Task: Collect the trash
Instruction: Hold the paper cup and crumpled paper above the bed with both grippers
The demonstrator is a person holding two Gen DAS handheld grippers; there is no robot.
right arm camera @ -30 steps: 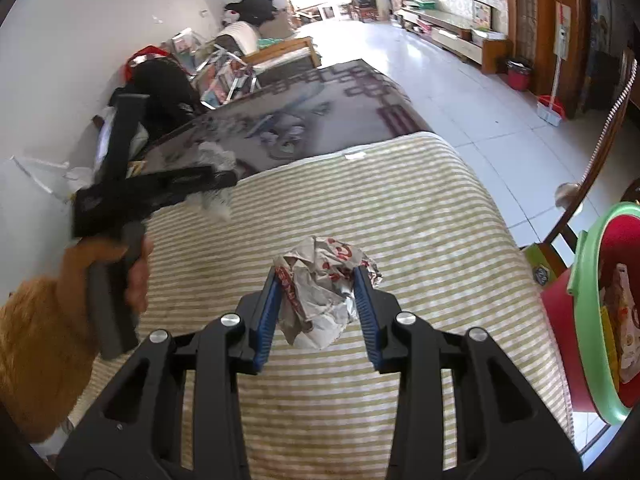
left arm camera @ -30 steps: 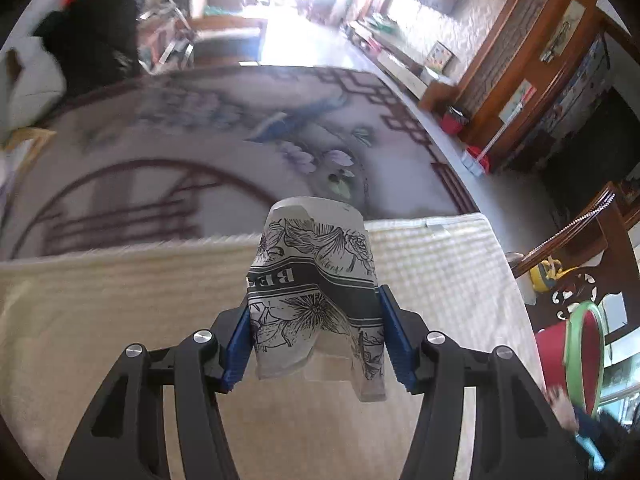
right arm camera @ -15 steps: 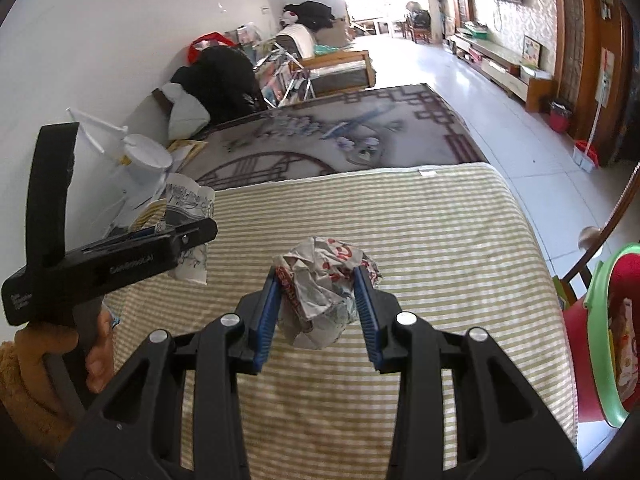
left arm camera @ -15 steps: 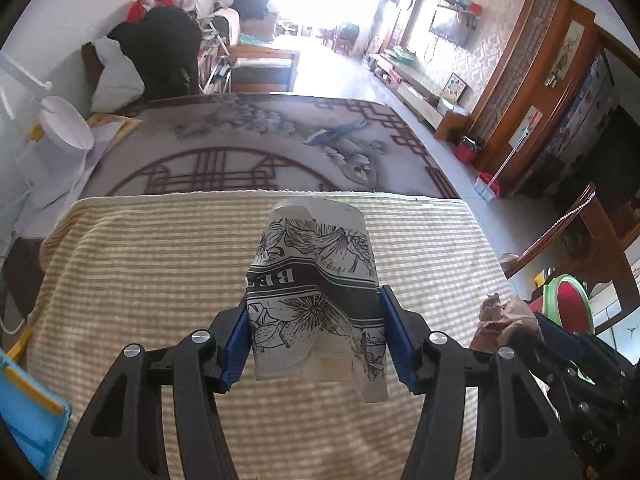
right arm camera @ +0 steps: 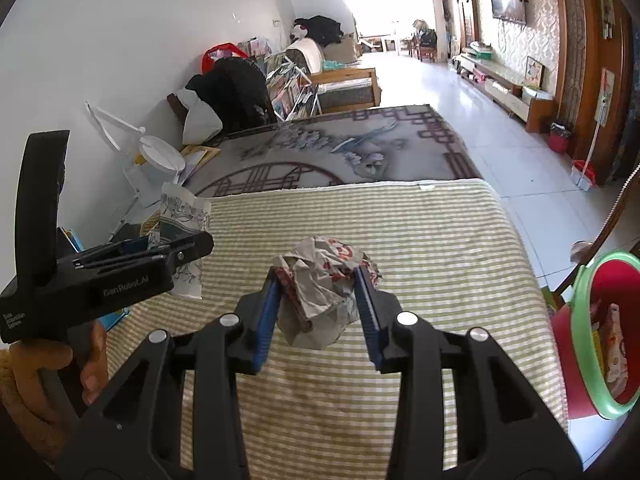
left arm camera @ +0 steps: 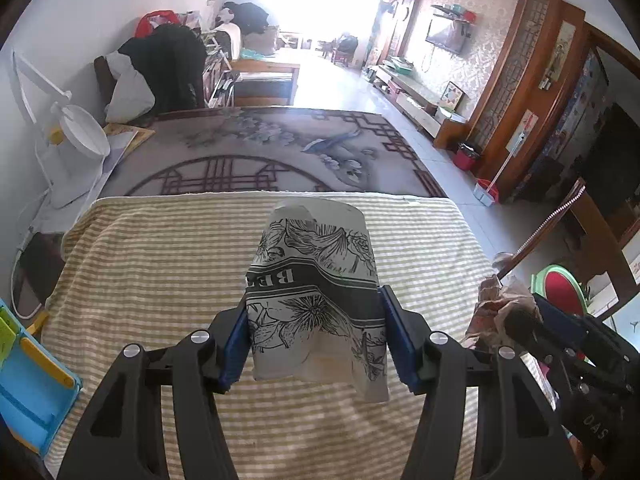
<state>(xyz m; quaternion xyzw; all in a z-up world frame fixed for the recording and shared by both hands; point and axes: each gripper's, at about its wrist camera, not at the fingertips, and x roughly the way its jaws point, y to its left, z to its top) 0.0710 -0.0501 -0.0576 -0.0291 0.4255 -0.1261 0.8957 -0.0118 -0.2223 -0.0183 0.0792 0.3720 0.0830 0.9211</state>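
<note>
My left gripper [left arm camera: 316, 336] is shut on a flower-printed paper cup [left arm camera: 316, 280], held above the striped tablecloth [left arm camera: 160, 264]. My right gripper [right arm camera: 320, 308] is shut on a crumpled paper wrapper [right arm camera: 320, 280], also held above the cloth. In the left wrist view the right gripper and its wrapper [left arm camera: 500, 304] show at the right edge. In the right wrist view the left gripper and the cup [right arm camera: 182, 220] show at the left. A red bin with a green rim [right arm camera: 600, 320] stands beside the table at the right and holds some trash.
A patterned rug [left arm camera: 260, 152] lies on the floor beyond the table. A white fan [left arm camera: 76, 148] stands at the left by the wall. A blue and yellow object [left arm camera: 32, 380] sits at the table's left edge. A wooden chair [left arm camera: 568, 216] stands at the right.
Both grippers have swung to look further down the room, each still holding its item. The left gripper has come nearer the right one, and the red bin now shows larger at the right.
</note>
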